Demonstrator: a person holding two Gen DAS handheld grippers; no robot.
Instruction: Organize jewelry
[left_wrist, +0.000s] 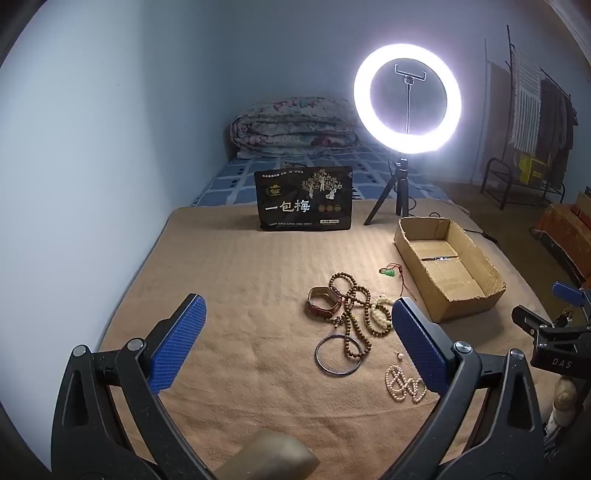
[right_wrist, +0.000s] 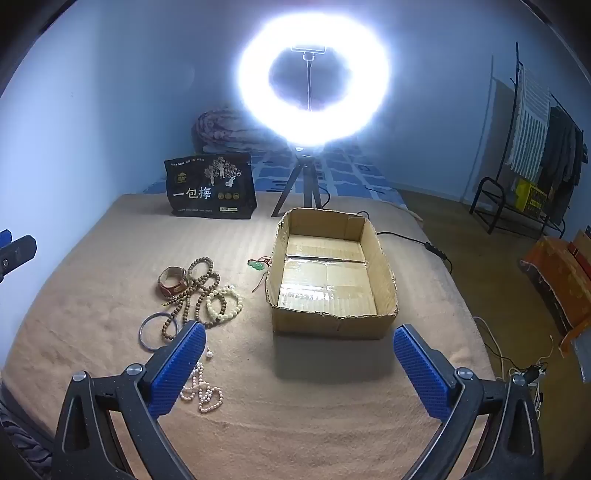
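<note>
Jewelry lies in a loose pile on the tan blanket: a brown leather watch (left_wrist: 324, 302) (right_wrist: 173, 281), long wooden bead strings (left_wrist: 352, 310) (right_wrist: 195, 291), a pale bead bracelet (left_wrist: 380, 314) (right_wrist: 224, 302), a metal bangle (left_wrist: 338, 355) (right_wrist: 157, 330), a pearl strand (left_wrist: 402, 384) (right_wrist: 203, 393) and a green pendant on red cord (left_wrist: 388, 272) (right_wrist: 257, 265). An empty cardboard box (left_wrist: 448, 266) (right_wrist: 332, 273) stands to their right. My left gripper (left_wrist: 298, 321) is open and empty, just before the pile. My right gripper (right_wrist: 299, 350) is open and empty, before the box.
A black snack bag (left_wrist: 304, 199) (right_wrist: 210, 188) stands at the back. A lit ring light on a tripod (left_wrist: 406, 98) (right_wrist: 314, 81) stands behind the box, with a cable (right_wrist: 424, 245) trailing right. A folded quilt (left_wrist: 295, 127) lies farther back. The bed edge drops off at the right.
</note>
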